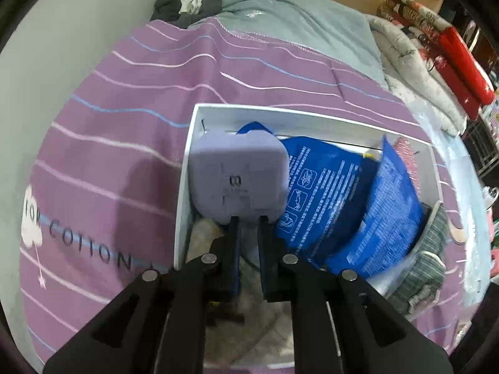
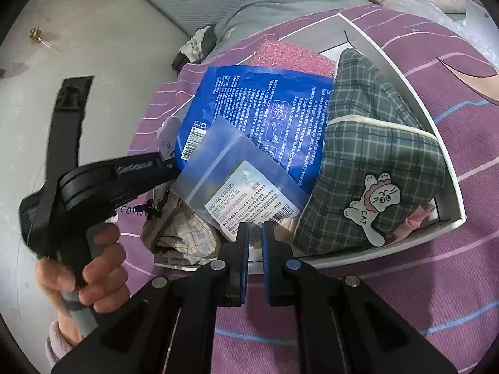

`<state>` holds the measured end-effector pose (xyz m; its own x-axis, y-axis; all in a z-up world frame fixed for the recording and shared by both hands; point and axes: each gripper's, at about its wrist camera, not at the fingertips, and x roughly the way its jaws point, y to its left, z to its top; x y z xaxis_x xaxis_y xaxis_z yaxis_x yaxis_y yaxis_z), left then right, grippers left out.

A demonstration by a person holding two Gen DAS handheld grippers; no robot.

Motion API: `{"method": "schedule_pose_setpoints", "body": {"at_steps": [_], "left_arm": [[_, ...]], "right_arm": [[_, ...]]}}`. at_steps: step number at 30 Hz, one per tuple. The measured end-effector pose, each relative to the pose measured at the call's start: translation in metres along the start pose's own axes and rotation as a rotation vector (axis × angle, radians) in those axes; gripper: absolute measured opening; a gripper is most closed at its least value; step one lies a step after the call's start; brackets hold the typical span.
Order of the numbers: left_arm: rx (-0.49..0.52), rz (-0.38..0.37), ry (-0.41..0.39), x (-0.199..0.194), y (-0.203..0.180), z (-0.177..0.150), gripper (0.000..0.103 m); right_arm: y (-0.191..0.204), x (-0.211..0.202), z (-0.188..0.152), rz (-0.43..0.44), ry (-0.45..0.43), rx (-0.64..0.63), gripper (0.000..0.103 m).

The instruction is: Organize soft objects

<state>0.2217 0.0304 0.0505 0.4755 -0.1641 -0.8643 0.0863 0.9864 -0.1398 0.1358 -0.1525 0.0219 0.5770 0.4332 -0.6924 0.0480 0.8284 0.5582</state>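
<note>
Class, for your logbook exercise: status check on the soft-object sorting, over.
Left tool at lavender pouch's lower edge, grip unclear. Right tool shut beside clear packet. Pouch in white box corner; blue bag alongside.

Both grippers are built of matte black plastic linkage arms, each joined by round silver pivot pins, and blue pads are fitted along the inner faces of the fingers of the right gripper [image 2: 255, 233] and the left gripper [image 1: 249, 224]. In the right wrist view, a grey handle is seen below the left gripper's black body. A pale pink fleecy sleeve cuff [image 2: 54, 339] is worn at the wrist of the left hand [image 2: 82, 272].
</note>
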Motion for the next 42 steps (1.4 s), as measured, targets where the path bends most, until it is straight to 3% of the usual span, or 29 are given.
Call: {"method": "schedule_pose_setpoints", "body": {"at_steps": [5, 12, 15, 17, 20, 25, 30, 35, 38, 42], "left_arm": [[-0.057, -0.067, -0.063, -0.027, 0.007, -0.021, 0.038], [-0.057, -0.073, -0.121, -0.06, 0.007, -0.046, 0.048], [-0.075, -0.087, -0.129, -0.066, 0.007, -0.052, 0.053], [-0.091, -0.077, -0.147, -0.07, 0.008, -0.057, 0.056], [-0.081, -0.057, -0.156, -0.08, 0.004, -0.065, 0.057], [-0.078, -0.058, -0.22, -0.113, 0.0, -0.082, 0.057], [-0.06, -0.027, -0.32, -0.162, -0.005, -0.098, 0.057], [-0.006, -0.002, -0.43, -0.218, -0.005, -0.121, 0.057], [0.016, 0.047, -0.489, -0.239, -0.008, -0.134, 0.061], [0.028, 0.028, -0.482, -0.259, -0.006, -0.146, 0.065]], "right_arm": [[0.0, 0.0, 0.0, 0.0, 0.0, 0.0, 0.007], [0.003, -0.001, -0.003, -0.01, -0.007, -0.01, 0.008], [0.011, -0.005, -0.006, -0.011, -0.024, -0.042, 0.016], [0.018, -0.011, -0.01, -0.023, -0.051, -0.075, 0.029], [0.03, -0.024, -0.017, -0.026, -0.118, -0.119, 0.046], [0.057, -0.047, -0.029, -0.031, -0.206, -0.203, 0.048], [0.083, -0.079, -0.034, -0.053, -0.237, -0.271, 0.052], [0.101, -0.121, -0.043, -0.092, -0.293, -0.316, 0.067], [0.11, -0.147, -0.056, -0.141, -0.316, -0.354, 0.069], [0.125, -0.18, -0.067, -0.183, -0.349, -0.382, 0.076]]}}
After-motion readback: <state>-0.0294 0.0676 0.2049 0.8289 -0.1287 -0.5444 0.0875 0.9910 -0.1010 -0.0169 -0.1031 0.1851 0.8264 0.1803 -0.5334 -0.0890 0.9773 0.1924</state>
